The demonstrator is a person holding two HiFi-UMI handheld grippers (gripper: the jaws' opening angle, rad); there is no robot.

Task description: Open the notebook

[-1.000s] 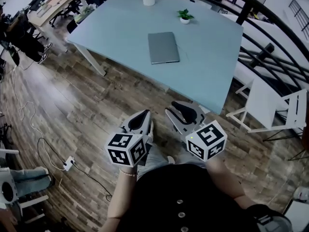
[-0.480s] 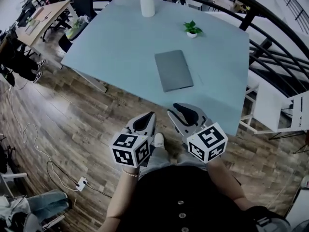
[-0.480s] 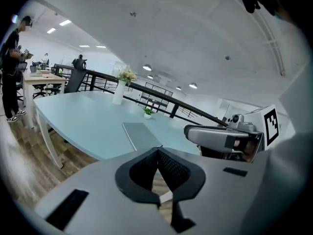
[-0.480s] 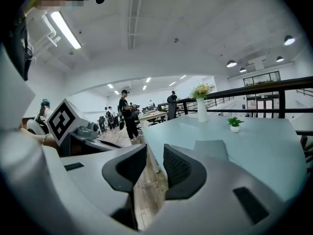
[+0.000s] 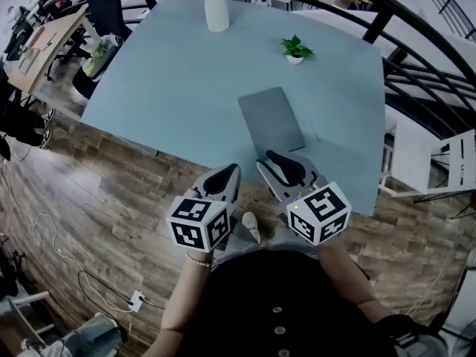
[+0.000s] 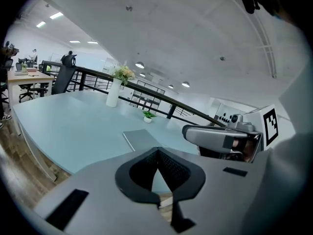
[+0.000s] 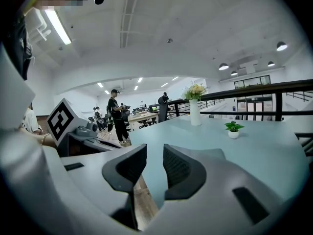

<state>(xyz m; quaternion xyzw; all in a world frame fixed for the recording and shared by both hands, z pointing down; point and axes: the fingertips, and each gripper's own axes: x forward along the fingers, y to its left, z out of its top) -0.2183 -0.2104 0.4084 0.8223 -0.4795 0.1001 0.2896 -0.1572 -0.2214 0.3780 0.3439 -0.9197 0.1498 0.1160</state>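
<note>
The notebook (image 5: 271,120) is a closed grey slab lying flat on the light blue table (image 5: 163,80), near its front edge; it also shows in the left gripper view (image 6: 142,140). My left gripper (image 5: 231,171) hangs just short of the table's front edge, its jaw tips meeting on nothing (image 6: 157,151). My right gripper (image 5: 269,162) hovers at the table edge, a little short of the notebook's near end, jaws apart with nothing between them (image 7: 154,153). Neither gripper touches the notebook.
A white vase of flowers (image 5: 216,10) and a small potted plant (image 5: 295,49) stand at the table's far side. A black railing (image 5: 416,43) and a white chair (image 5: 439,166) are to the right. Desks and people (image 7: 115,114) stand further left. Wooden floor lies below.
Both grippers and the head camera have moved forward toward the table. The notebook now lies much closer, just beyond the gripper tips. The jaws look unchanged.
</note>
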